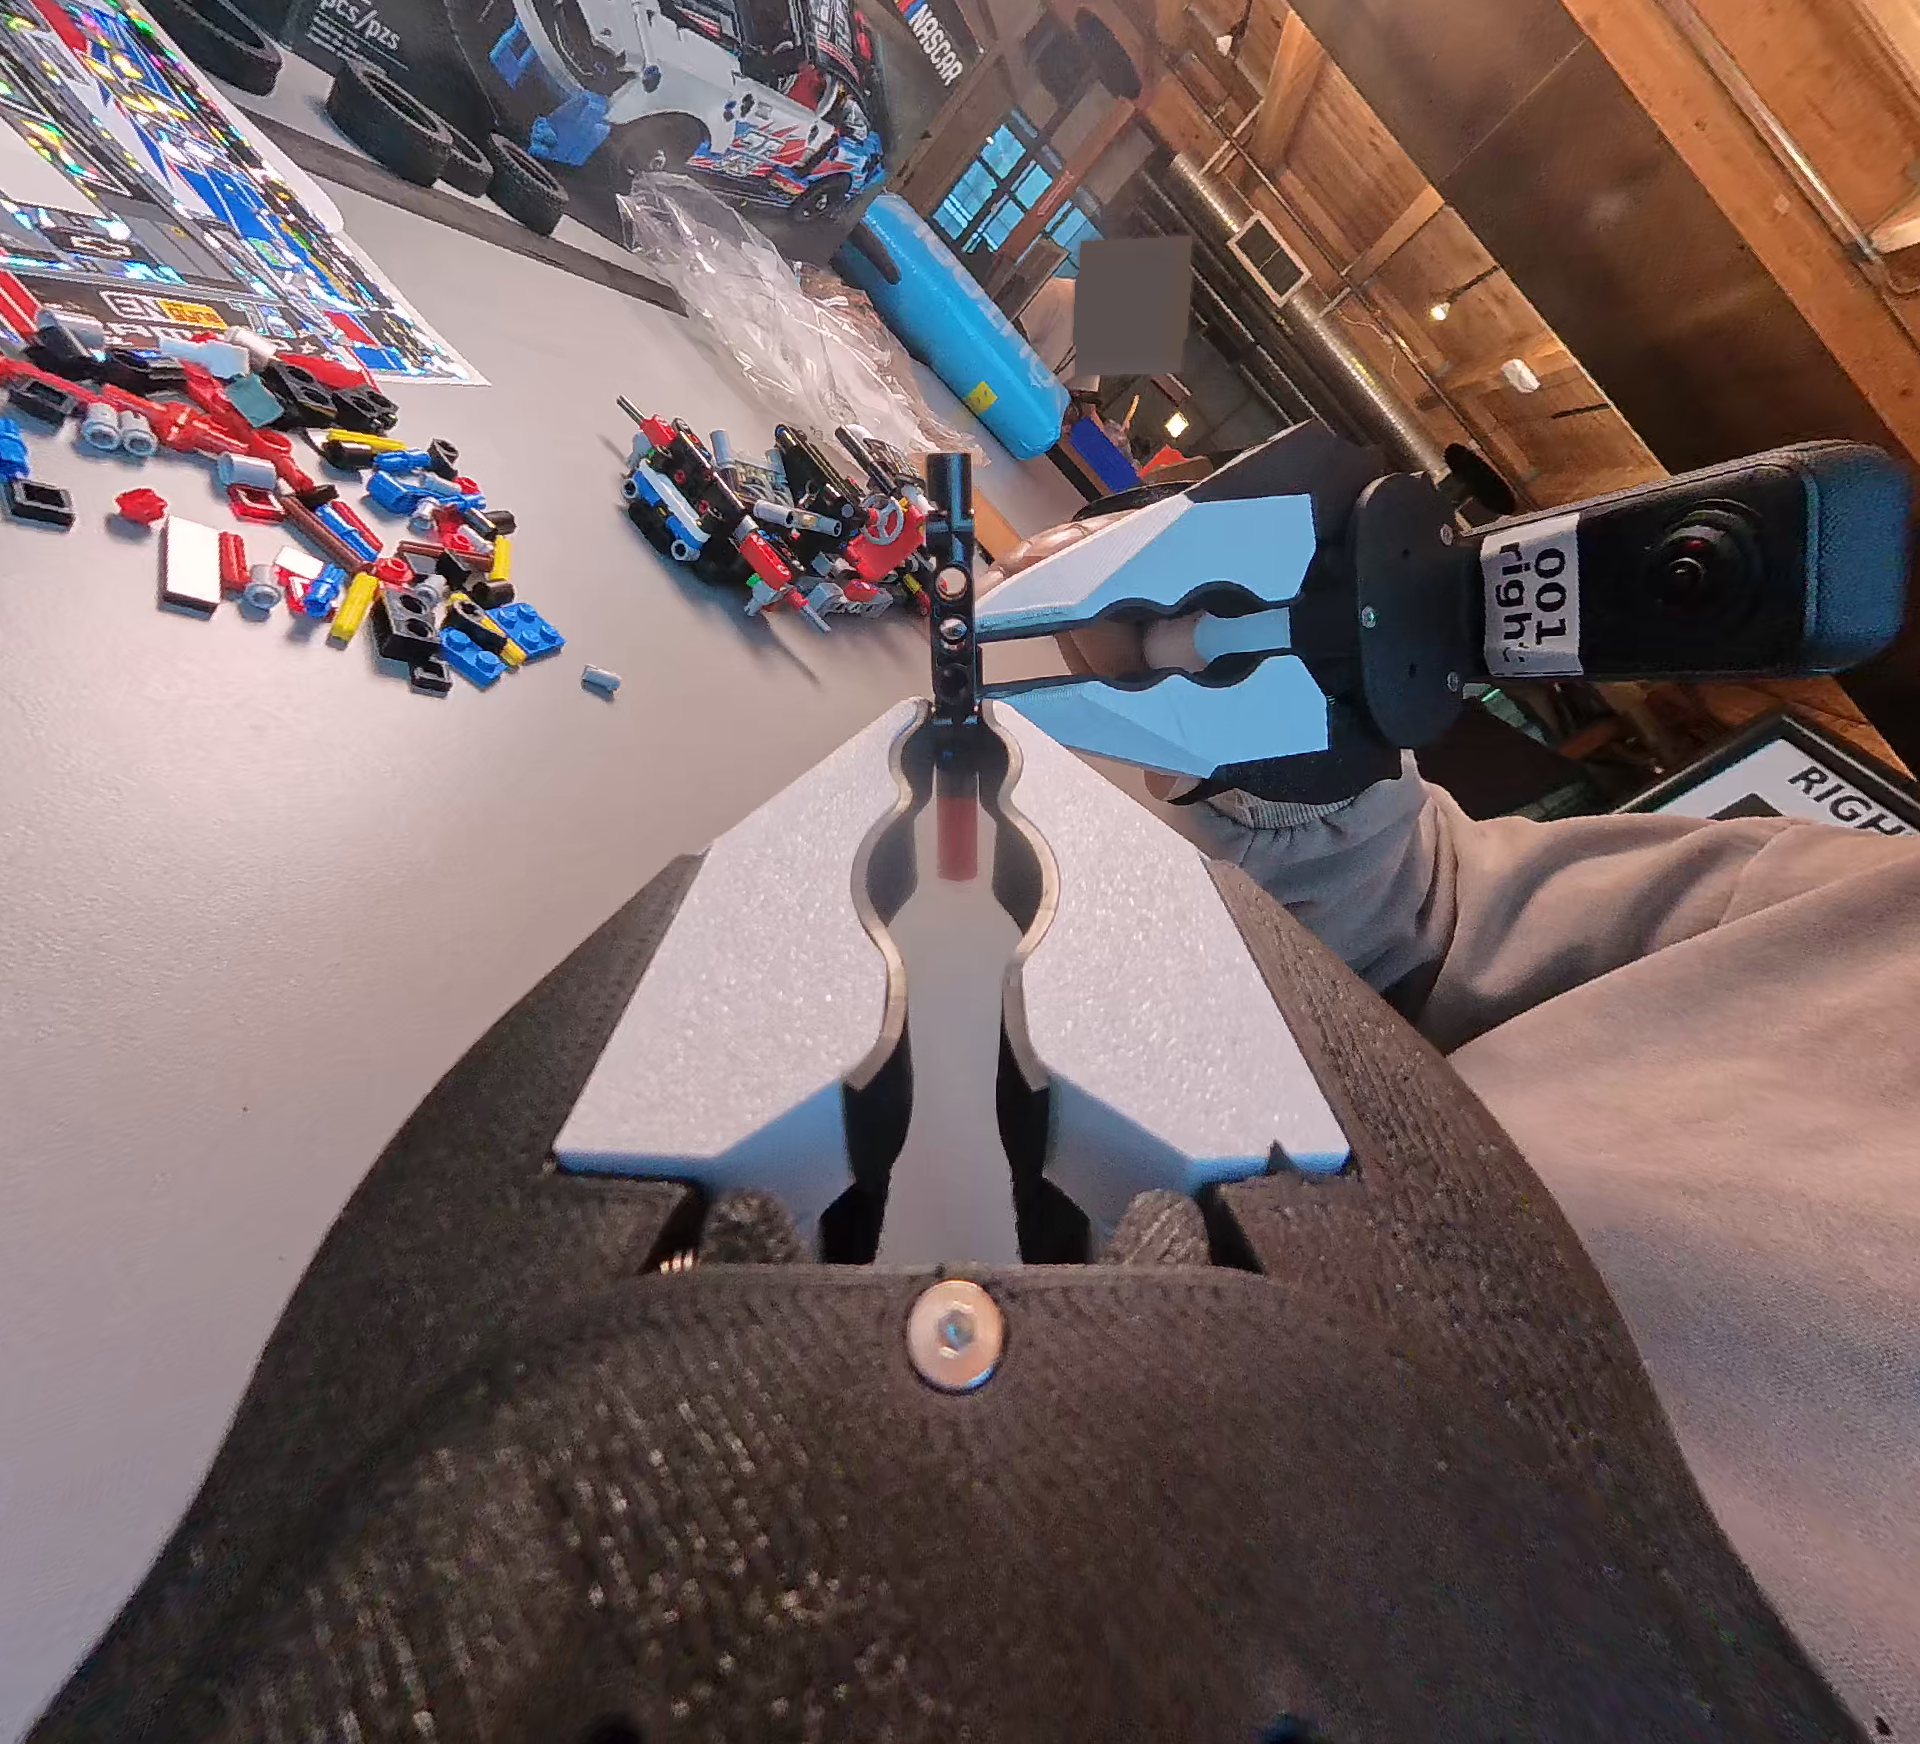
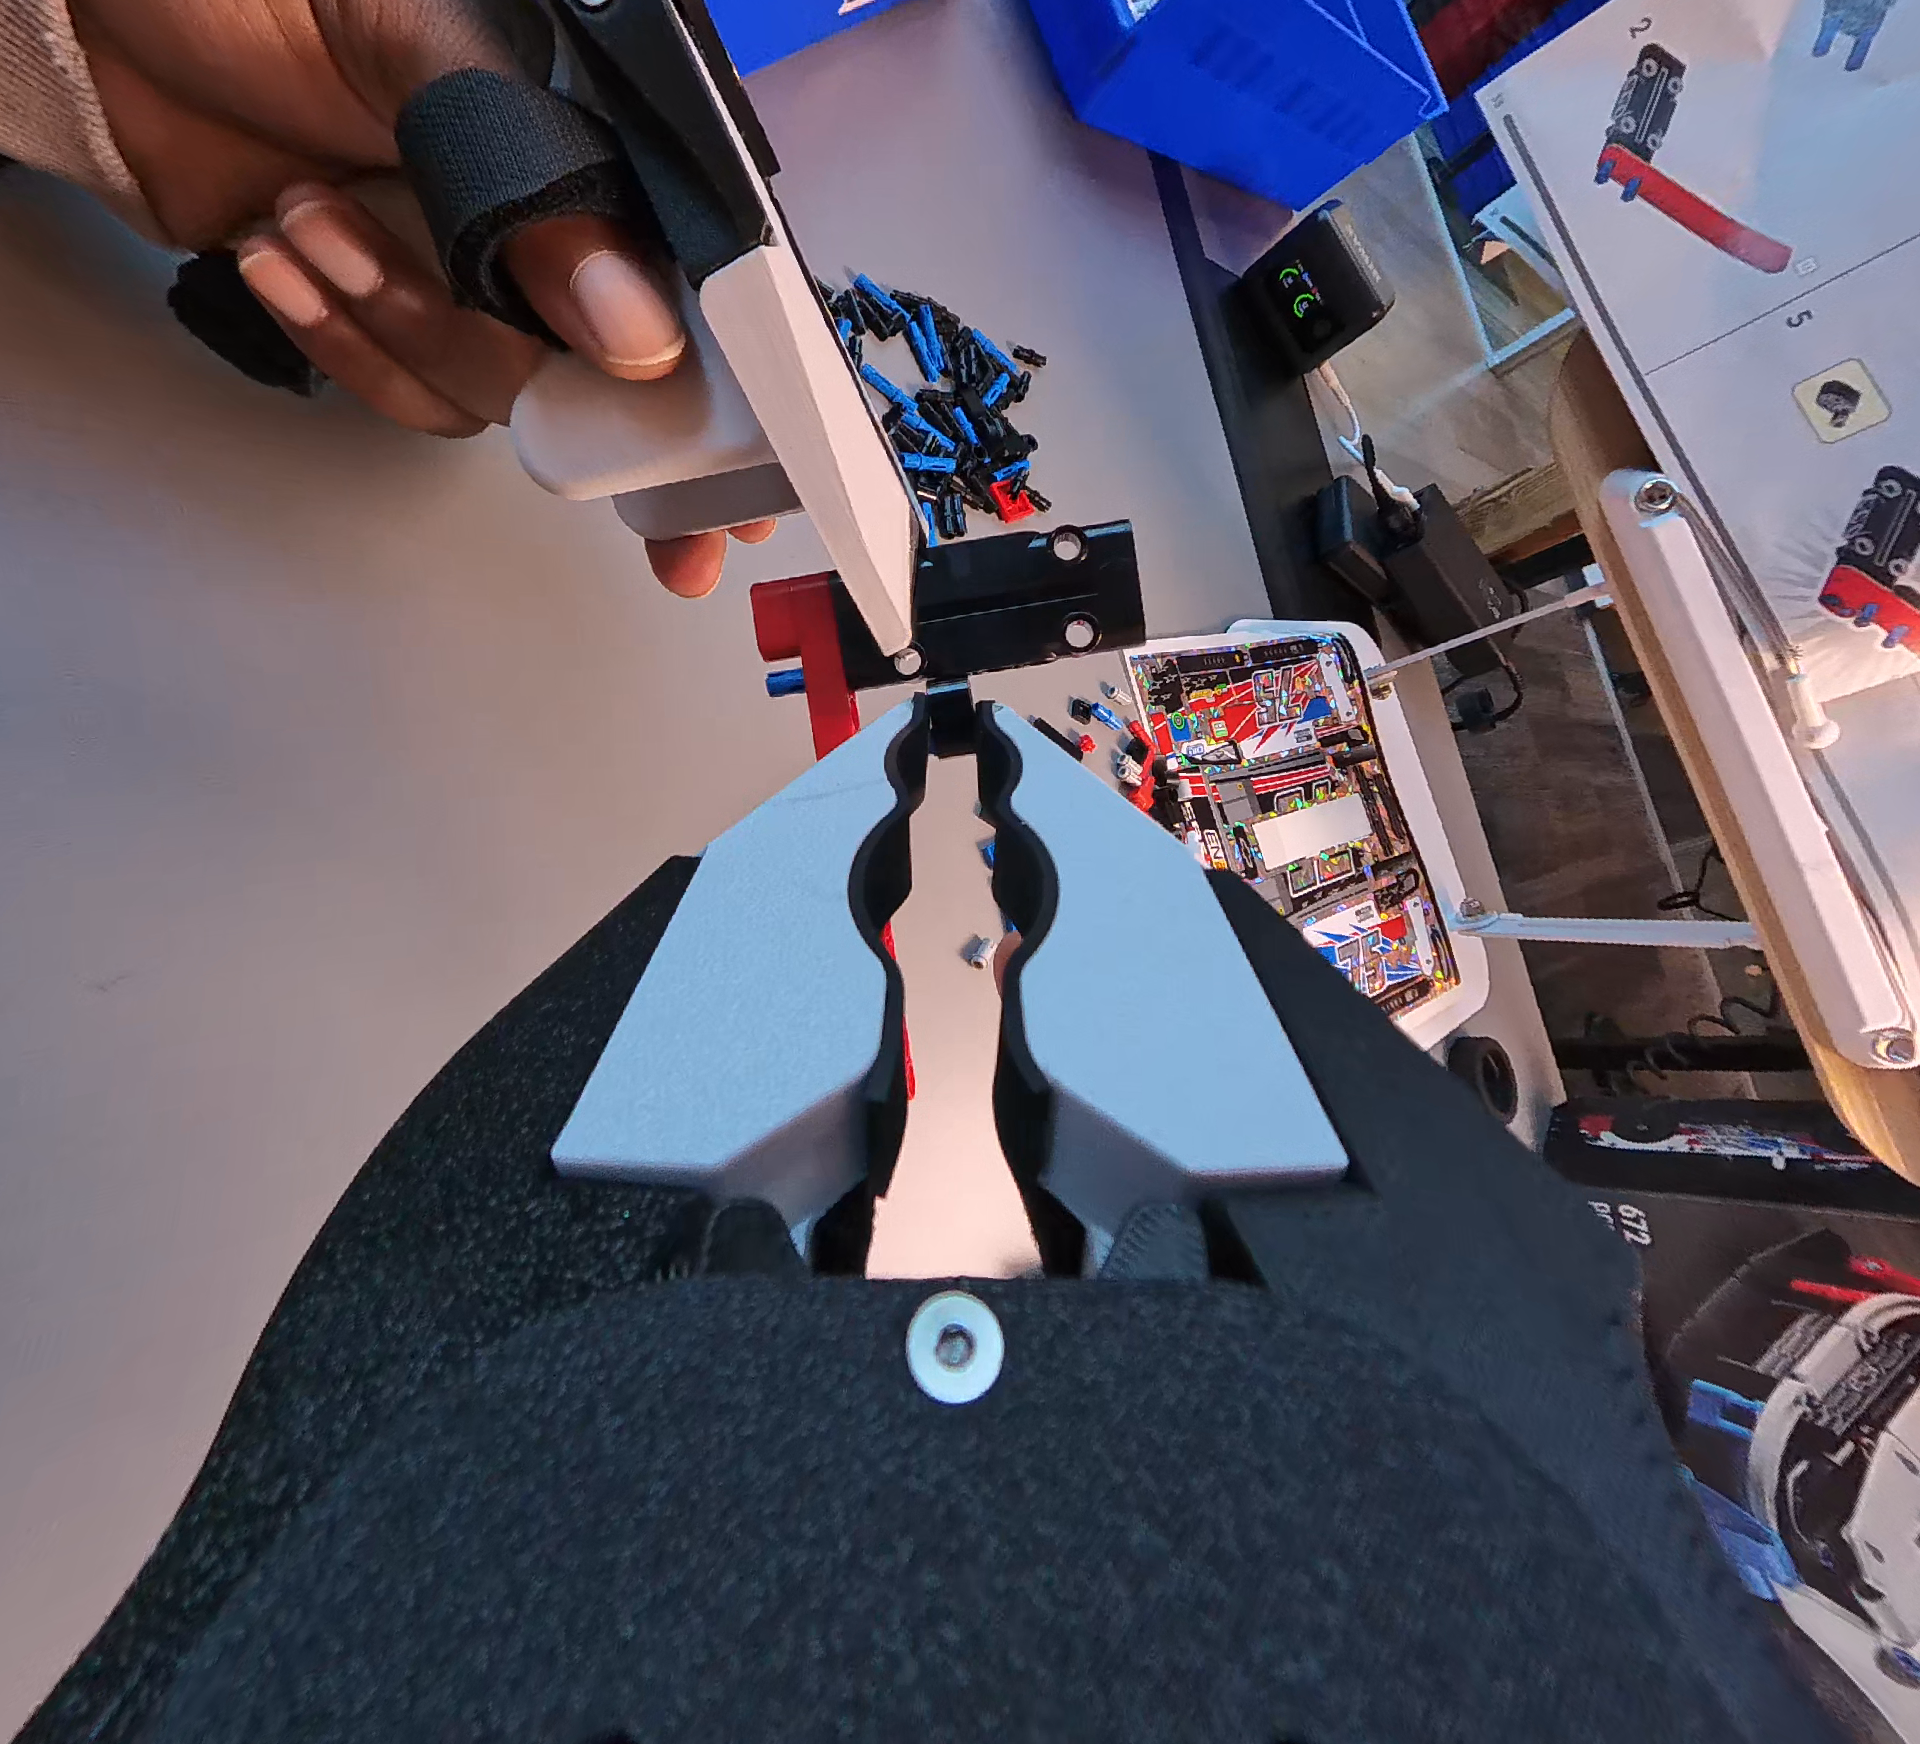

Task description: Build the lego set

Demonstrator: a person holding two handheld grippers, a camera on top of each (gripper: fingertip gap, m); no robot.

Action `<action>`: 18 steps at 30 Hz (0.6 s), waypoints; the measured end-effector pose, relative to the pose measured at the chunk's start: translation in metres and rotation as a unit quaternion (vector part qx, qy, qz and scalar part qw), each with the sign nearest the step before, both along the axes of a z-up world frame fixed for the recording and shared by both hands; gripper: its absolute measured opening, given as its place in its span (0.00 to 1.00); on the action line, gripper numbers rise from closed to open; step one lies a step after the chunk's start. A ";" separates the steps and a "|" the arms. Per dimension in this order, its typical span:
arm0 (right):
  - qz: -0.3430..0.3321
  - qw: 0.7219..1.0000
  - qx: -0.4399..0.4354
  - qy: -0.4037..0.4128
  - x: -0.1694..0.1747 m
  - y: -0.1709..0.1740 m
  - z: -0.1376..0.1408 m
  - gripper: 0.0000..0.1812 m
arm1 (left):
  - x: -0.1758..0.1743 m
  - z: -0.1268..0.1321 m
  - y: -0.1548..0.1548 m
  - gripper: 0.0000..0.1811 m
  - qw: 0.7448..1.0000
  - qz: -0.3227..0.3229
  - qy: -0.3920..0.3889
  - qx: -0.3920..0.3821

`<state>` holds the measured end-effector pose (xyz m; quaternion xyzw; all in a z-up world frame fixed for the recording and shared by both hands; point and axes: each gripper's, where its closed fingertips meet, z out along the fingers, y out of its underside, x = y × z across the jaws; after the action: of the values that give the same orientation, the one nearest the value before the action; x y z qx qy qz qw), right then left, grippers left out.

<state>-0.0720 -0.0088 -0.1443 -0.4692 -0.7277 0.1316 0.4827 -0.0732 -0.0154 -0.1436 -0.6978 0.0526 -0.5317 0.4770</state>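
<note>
A black panel assembly with a red beam is held in the air above the grey table. In the left wrist view it shows edge-on as a black holed strip. My left gripper is shut on it, with a red part between its fingers. In the right wrist view the left gripper comes in from the upper left. My right gripper is shut on a small black piece at the panel's lower edge. It reaches in from the right in the left wrist view.
Loose bricks, a part-built model, a sticker sheet, tyres, a plastic bag and the set box lie on the table. A pile of blue and black pins, blue bins and an instruction booklet are farther off. Both grippers' tips are close together, under 4 cm apart.
</note>
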 end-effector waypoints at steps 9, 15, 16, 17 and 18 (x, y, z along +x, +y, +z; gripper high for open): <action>0.005 1.000 -0.006 0.001 0.002 -0.002 -0.002 0.03 | 0.001 -0.001 -0.001 0.03 1.000 0.005 0.011 0.002; 0.032 0.999 -0.022 -0.005 0.004 -0.004 -0.003 0.04 | 0.003 -0.002 -0.001 0.03 1.000 0.005 0.023 0.008; 0.032 0.999 -0.029 -0.004 0.004 -0.004 -0.002 0.04 | 0.003 -0.002 -0.001 0.03 1.000 0.005 0.021 0.008; 0.035 0.999 -0.034 -0.003 0.004 -0.005 -0.002 0.04 | 0.003 -0.002 -0.001 0.03 1.000 0.006 0.023 0.008; 0.039 0.998 -0.040 -0.002 0.004 -0.006 -0.002 0.04 | 0.003 -0.003 -0.001 0.03 1.000 0.006 0.025 0.008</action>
<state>-0.0677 -0.0150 -0.1464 -0.4600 -0.7406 0.1782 0.4563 -0.0701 -0.0163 -0.1462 -0.7075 0.0649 -0.5109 0.4839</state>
